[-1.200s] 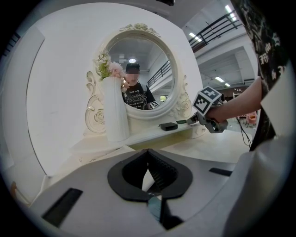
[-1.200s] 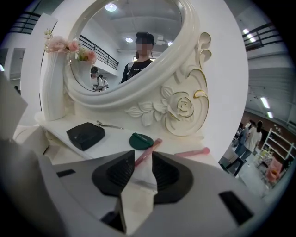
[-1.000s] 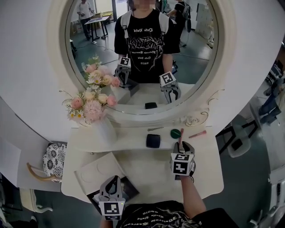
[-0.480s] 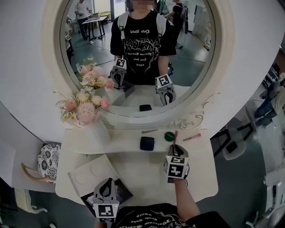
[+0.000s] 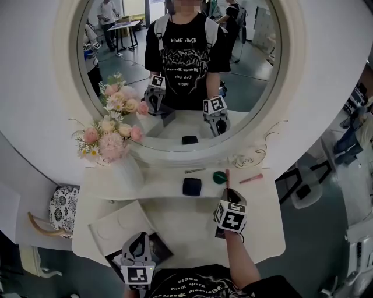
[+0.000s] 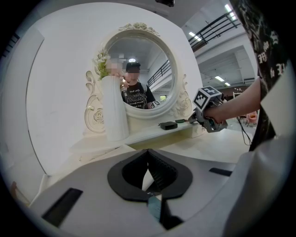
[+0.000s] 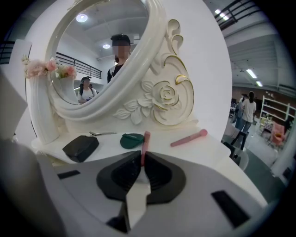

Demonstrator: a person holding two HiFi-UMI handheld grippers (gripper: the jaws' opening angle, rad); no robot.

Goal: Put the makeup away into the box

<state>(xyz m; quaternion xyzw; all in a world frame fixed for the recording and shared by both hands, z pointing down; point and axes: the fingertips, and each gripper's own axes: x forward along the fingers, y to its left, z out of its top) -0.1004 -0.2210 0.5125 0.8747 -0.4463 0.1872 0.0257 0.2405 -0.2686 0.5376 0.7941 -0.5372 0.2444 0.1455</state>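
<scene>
Left gripper (image 5: 144, 237), lower left of frame: fingers clenched on nothing, right over the open box (image 5: 166, 250). Right gripper (image 5: 229, 193), centre right: fingers have just been closing and now pinch 1 pink stick (image 5: 227, 177), its long axis in line with them, pointing up-frame. The box lies down-left across the desk (image 5: 192, 227).

Light: bright, white, diffuse. Ceiling strip lamps (image 6: 227, 8) show top right in the left gripper view; a round lamp (image 7: 82, 18) glares in the mirror (image 7: 92, 65). Shadows on the dressing table (image 5: 180, 224) are faint and soft-edged. Both gripper views have heavy fisheye and black corners. The left gripper (image 6: 148, 152) and right gripper (image 7: 142, 155) shells are soft close-up; the pink stick (image 7: 145, 141) is sharper. Straight lines bow at the head view's edges.
</scene>
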